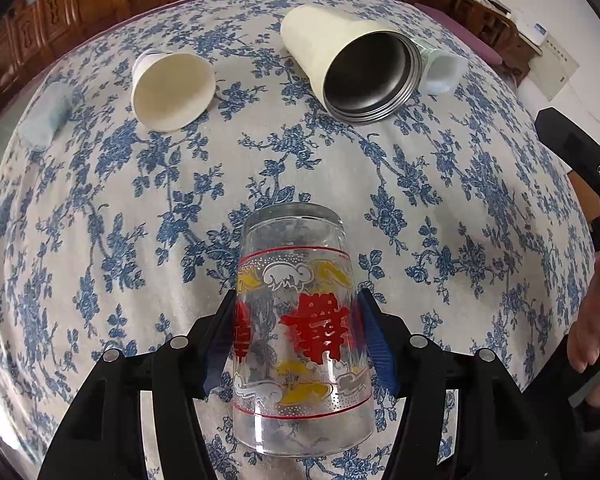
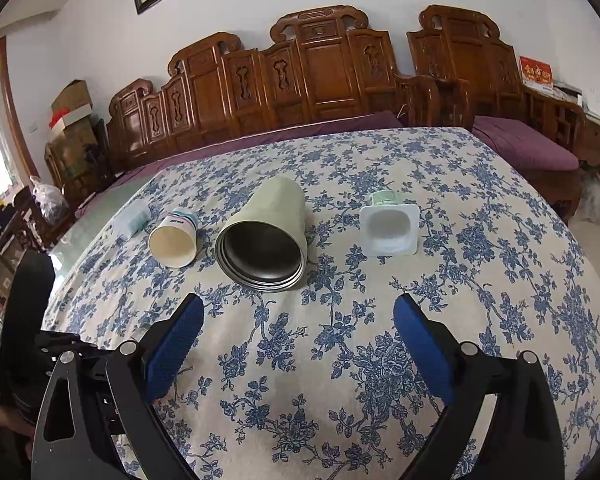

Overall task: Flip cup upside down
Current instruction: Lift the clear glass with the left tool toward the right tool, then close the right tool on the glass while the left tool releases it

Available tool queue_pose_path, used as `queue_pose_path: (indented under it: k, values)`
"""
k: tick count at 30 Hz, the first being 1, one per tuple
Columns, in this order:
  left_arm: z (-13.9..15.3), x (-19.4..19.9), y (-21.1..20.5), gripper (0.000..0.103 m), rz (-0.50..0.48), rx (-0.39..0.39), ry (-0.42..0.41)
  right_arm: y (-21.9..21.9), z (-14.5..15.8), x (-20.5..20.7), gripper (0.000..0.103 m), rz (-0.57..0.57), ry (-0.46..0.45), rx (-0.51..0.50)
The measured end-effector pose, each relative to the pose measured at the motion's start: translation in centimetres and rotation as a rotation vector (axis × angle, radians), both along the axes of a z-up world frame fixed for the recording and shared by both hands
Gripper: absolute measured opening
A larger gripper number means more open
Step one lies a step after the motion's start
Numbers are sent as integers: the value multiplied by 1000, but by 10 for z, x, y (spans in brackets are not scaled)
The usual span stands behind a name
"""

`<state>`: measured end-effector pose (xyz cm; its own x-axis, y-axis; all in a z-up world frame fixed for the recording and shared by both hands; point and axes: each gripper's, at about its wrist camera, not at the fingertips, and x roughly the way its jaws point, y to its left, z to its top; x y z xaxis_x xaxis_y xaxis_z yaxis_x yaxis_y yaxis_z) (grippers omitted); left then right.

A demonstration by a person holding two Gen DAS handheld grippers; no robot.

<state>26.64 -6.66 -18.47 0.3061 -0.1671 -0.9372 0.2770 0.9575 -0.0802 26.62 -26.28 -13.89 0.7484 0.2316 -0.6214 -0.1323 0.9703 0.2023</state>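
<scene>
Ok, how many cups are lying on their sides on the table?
3, possibly more hidden: white paper cup far left, cream steel-lined tumbler centre, square white plastic cup far right.

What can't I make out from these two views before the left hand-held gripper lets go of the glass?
- Glass cup rim: left wrist view, blurred near the bottom edge; table contact unclear.
- Glass cup: absent from the right wrist view.
- Paper cup print: right wrist view, too small to read.
- Pale object at far left: left wrist view, blurred by fisheye edge.
- White tub: left wrist view, partly hidden behind the tumbler.
</scene>
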Motion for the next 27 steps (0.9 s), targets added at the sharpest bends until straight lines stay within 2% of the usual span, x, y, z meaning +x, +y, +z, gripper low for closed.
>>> queue_pose_path:
  k: [5, 7, 11, 15, 17, 19, 23, 27]
  values:
    - [29, -24, 12, 66, 28, -25, -127, 9, 6, -3, 97, 13, -4, -21]
    - [42, -36, 26, 67, 60, -55, -170, 12, 11, -4, 97, 18, -5, -17]
    - [63, -53, 49, 79, 117, -62, -285, 20, 22, -8, 97, 32, 3, 2]
    - [81, -68, 72, 86, 176, -67, -388, 36, 31, -16, 97, 67, 7, -26]
    - [90, -75, 87, 93, 220, -77, -450, 47, 32, -18, 97, 90, 20, -31]
    - [96, -80, 99, 95, 264, -86, -506, 60, 31, -19, 93, 115, 40, -29]
    - [99, -83, 117, 95, 307, -87, -561, 84, 21, -14, 86, 161, 109, -7]
    - [96, -83, 132, 95, 334, -88, -578, 108, 7, -7, 85, 184, 192, 21]
